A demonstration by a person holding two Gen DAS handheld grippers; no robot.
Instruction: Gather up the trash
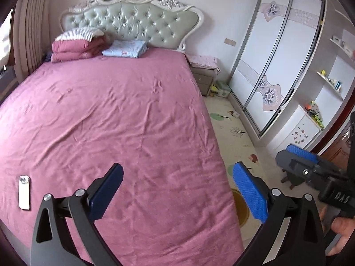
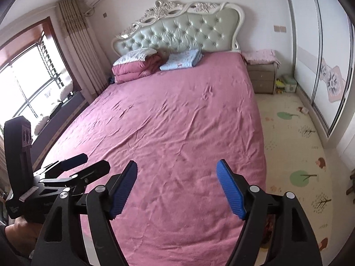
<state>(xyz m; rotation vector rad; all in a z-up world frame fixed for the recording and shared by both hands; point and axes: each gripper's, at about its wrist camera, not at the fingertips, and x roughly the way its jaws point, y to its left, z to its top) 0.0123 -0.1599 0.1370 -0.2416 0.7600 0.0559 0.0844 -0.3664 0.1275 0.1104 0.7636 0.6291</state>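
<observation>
Both the left gripper (image 1: 177, 176) and right gripper (image 2: 177, 174) are held above the near end of the bed (image 1: 124, 115), fingers wide and empty, presumably so that trash can be sought.

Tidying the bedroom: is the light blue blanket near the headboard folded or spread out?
Folded. The light blue blanket lies as a compact, layered rectangle on the pink bedsheet, beside the stacked pink quilt.

Only one text can be read: the pale letters "DAS" on the black body of the right claw (image 1: 297, 155), just behind its blue pads.
</observation>
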